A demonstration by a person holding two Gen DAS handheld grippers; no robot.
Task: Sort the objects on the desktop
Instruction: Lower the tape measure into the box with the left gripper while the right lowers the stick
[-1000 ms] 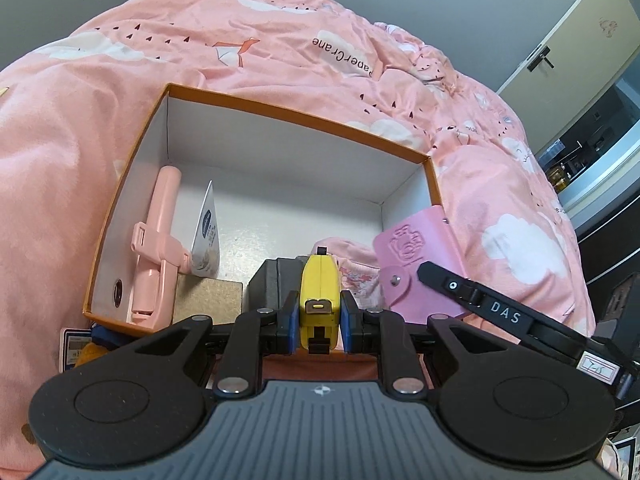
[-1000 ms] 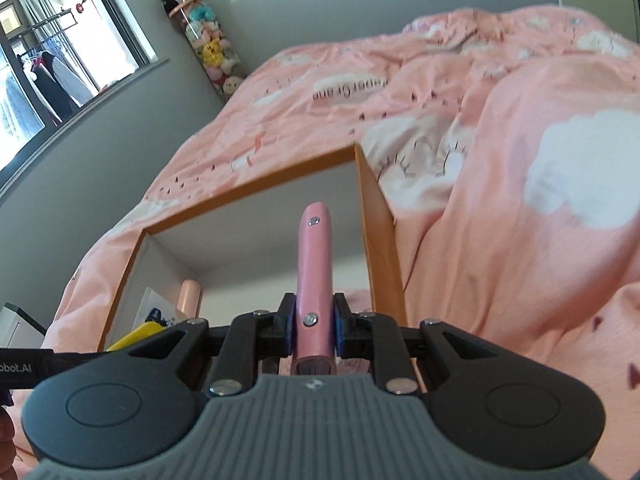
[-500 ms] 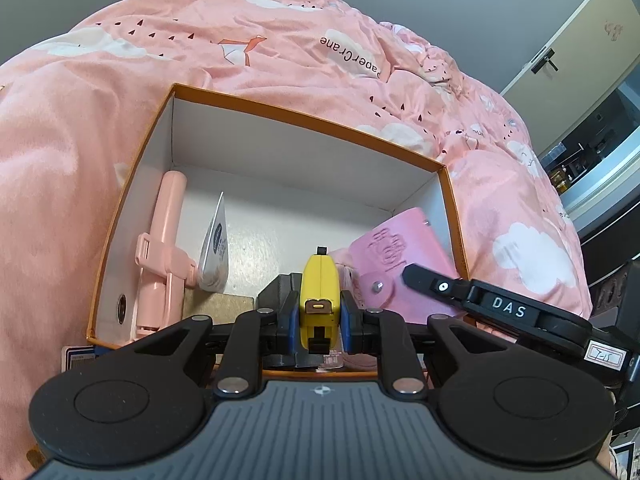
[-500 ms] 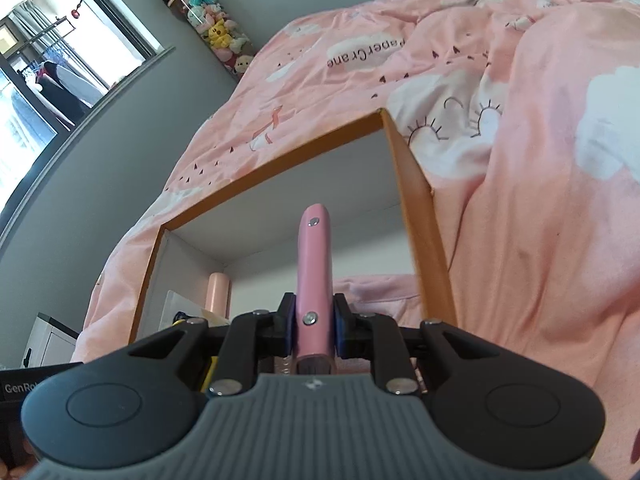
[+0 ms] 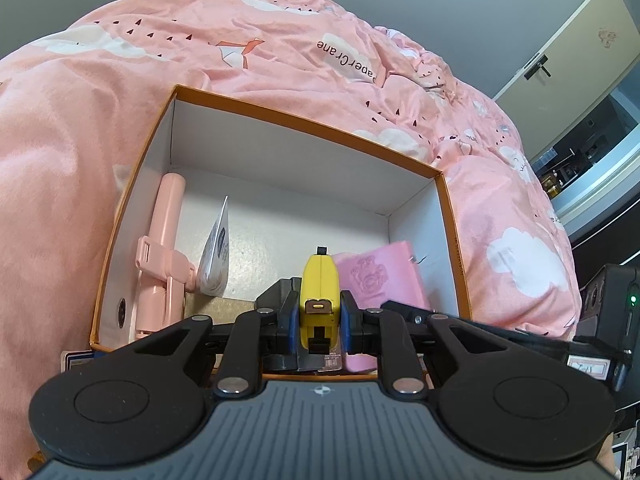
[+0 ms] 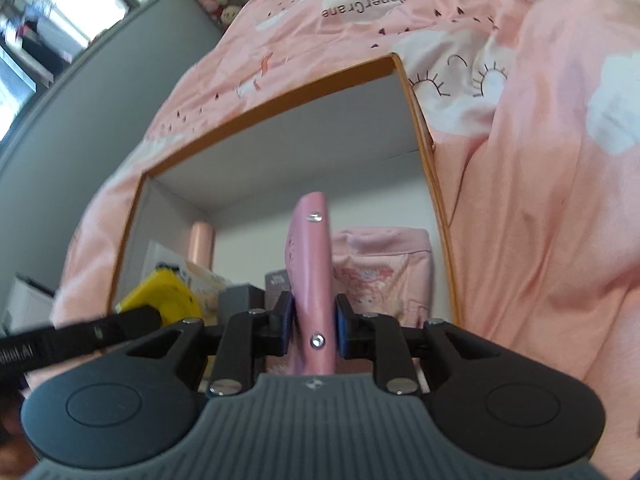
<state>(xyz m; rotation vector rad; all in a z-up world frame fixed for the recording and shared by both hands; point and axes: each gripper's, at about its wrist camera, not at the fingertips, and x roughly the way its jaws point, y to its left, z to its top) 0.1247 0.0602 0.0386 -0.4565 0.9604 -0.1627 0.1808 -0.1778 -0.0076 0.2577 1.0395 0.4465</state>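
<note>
**Both grippers loaded, hanging over the box**

Left gripper [image 5: 319, 316] is clamped on a small yellow plastic tape measure [image 5: 319, 288], held right at the near edge of the orange-rimmed white cardboard box [image 5: 304, 128]. Right gripper [image 6: 313, 322] is squeezed onto a flat pink leather-look case with metal snaps [image 6: 310, 264], upright over the box's right side. Inside there's a pale pink plastic handheld fan [image 5: 162, 252] along the left wall, plus a white sachet [image 5: 216, 264]. The box sits on a pink cloud-print duvet [image 5: 80, 140].

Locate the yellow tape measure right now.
Clamped in the left gripper, the yellow tape measure hangs over the near edge of the orange box, the pink wallet on its right.
</note>
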